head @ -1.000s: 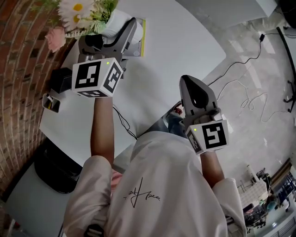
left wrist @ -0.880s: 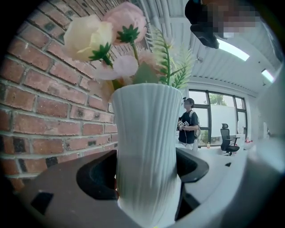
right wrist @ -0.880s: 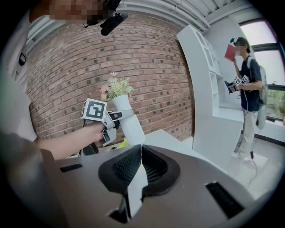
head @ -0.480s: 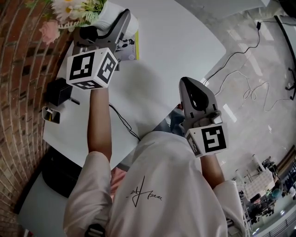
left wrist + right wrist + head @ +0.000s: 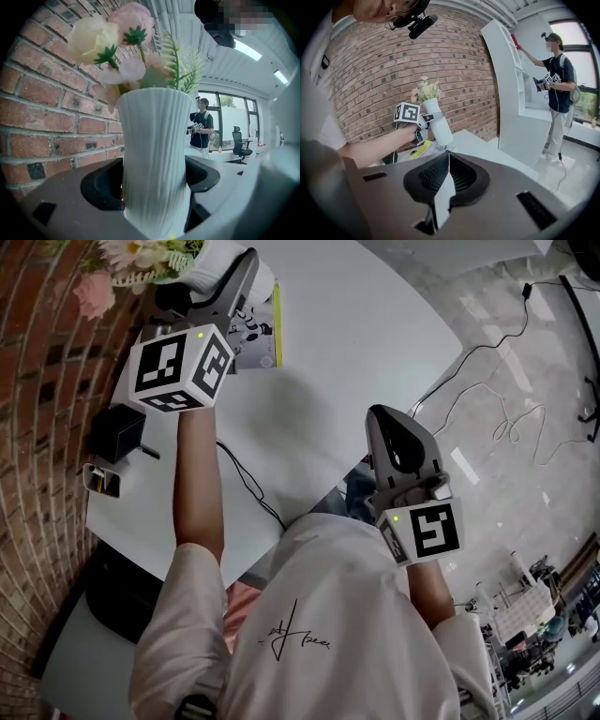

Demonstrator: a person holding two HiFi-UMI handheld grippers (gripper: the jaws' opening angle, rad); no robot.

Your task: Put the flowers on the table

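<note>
The flowers (image 5: 117, 42), pink and cream with green sprigs, stand in a white ribbed vase (image 5: 154, 159). My left gripper (image 5: 154, 199) is shut on the vase's body. In the head view the flowers (image 5: 131, 259) and vase (image 5: 208, 257) are at the top left, by the brick wall, with the left gripper (image 5: 234, 277) over the white table (image 5: 356, 334). From the right gripper view the vase (image 5: 439, 124) leans, its base low over the table; I cannot tell if it touches. My right gripper (image 5: 446, 164) is shut and empty, held off the table's near edge (image 5: 384, 418).
A yellow-edged booklet (image 5: 264, 329) lies under the vase. A black box (image 5: 117, 432), a small device (image 5: 101, 479) and a black cable (image 5: 246, 486) lie at the table's left. Cables (image 5: 487, 418) trail over the floor. A person (image 5: 557, 75) stands by a white shelf.
My left gripper has carried the vase farther up the table towards the brick wall. The right gripper has hardly moved.
</note>
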